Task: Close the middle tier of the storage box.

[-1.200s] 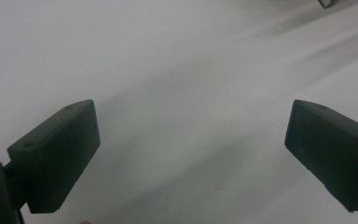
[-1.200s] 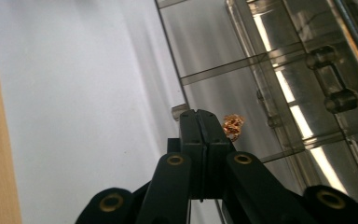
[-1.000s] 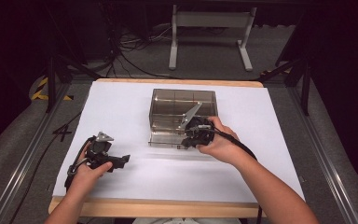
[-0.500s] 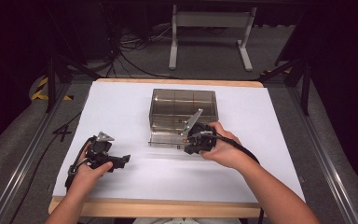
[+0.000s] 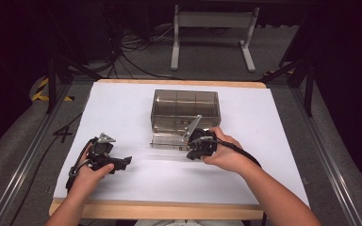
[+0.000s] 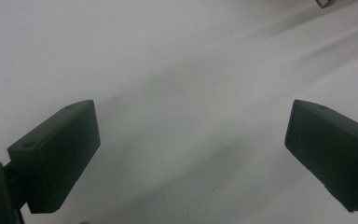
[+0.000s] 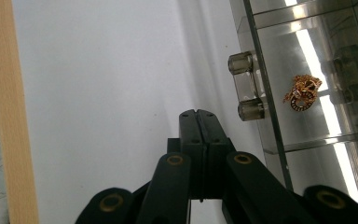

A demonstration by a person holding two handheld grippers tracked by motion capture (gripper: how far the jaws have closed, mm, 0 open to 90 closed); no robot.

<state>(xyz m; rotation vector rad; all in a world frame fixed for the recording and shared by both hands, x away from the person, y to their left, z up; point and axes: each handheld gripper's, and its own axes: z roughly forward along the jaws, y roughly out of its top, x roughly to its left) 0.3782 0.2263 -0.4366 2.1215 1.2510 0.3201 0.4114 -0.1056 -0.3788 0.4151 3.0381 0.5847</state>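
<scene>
Smoky clear drawer box (image 5: 185, 113), unlabelled, gold trinket (image 7: 303, 92) inside, right gripper (image 7: 199, 122) jaws closed

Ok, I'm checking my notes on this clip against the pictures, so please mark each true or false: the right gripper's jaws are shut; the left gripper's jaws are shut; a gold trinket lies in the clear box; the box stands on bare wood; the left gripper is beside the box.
1. The right gripper has its jaws shut: true, with nothing between them.
2. The left gripper is shut: false, its jaws stand wide apart.
3. A gold trinket lies in the clear box: true.
4. The box stands on bare wood: false, on the white sheet.
5. The left gripper is beside the box: false, it is well apart.
</scene>
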